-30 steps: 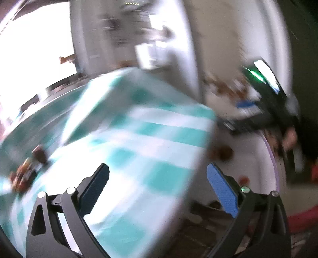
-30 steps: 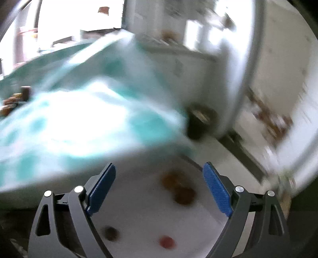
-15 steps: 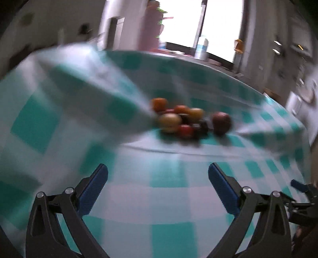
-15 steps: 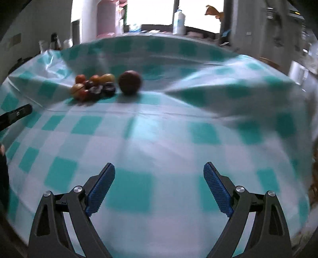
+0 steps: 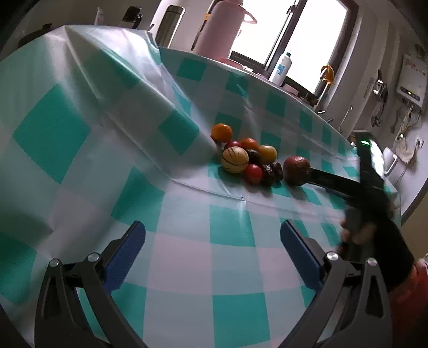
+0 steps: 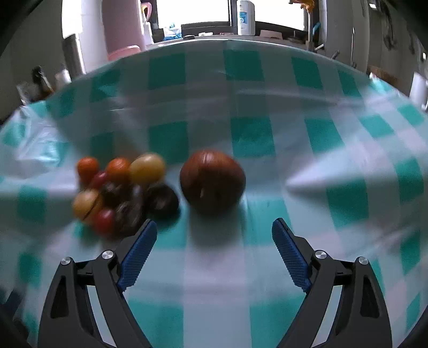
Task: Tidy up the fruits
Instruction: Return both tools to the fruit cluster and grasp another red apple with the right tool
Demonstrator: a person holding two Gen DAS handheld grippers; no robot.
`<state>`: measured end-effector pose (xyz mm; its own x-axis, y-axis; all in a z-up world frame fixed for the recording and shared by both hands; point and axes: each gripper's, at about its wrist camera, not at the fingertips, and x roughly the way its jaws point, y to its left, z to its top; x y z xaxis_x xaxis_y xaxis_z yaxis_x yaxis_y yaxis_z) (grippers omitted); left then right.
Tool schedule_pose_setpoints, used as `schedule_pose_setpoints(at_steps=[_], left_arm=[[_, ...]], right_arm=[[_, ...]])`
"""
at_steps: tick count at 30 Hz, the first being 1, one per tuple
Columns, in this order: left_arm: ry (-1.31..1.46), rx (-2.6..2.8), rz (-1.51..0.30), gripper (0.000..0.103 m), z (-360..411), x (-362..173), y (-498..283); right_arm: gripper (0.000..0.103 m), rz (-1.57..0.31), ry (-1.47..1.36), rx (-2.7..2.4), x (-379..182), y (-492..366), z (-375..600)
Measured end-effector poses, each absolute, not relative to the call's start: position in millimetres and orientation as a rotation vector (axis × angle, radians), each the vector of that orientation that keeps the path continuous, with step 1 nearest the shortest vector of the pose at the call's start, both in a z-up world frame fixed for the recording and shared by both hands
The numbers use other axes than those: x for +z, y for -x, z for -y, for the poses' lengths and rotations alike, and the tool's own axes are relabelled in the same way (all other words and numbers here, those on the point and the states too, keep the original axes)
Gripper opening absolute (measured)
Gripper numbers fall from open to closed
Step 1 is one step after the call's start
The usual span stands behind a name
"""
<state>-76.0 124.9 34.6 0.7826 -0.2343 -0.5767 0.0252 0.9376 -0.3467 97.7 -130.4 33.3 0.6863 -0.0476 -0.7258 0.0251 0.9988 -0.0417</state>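
Observation:
A cluster of small fruits (image 5: pixel 247 158) lies on the teal-and-white checked tablecloth (image 5: pixel 227 233): an orange one (image 5: pixel 221 132), a striped yellow one (image 5: pixel 234 160), red ones and dark ones. A larger brown-red fruit (image 6: pixel 212 182) sits just right of the cluster (image 6: pixel 120 190). My right gripper (image 6: pixel 211 241) is open, its fingers just short of the brown-red fruit. In the left wrist view the right gripper's finger (image 5: pixel 329 179) reaches beside that fruit (image 5: pixel 296 167). My left gripper (image 5: pixel 212 241) is open and empty, further back from the cluster.
The tablecloth rises in a big fold (image 5: pixel 149 107) left of the fruits. A pink thermos (image 5: pixel 220 26), a steel flask (image 5: pixel 169 25) and a white bottle (image 5: pixel 281 68) stand beyond the table by the window.
Both grippers have swung from the floor and table edge to face the fruits. The right gripper has moved in close to the brown-red fruit.

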Motion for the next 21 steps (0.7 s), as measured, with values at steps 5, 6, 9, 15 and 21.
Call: schedule_pose_setpoints(at_steps=[5,6,9,15,21], left_arm=[[0.392,-0.154,-0.674,0.101,-132,31,75],[0.399,-0.153,-0.677,0.101,-132,31,75],[0.395,-0.155,-0.68,0.101,-129,30,75],[0.382,-0.15,-0.68,0.101,-124,29,77],[0.372,-0.139,-0.684,0.101,-121,29,78]], right_arm=[[0.085,-0.902,0.168,-0.08,12,-135,122],[0.085,-0.907,0.167,-0.085,10,-140,124],[0.085,-0.91,0.125,-0.079,7,-154,131],[0.064,-0.91,0.035,0.006,8,-161,138],[0.063,-0.909,-0.146,0.08,12,-120,163]])
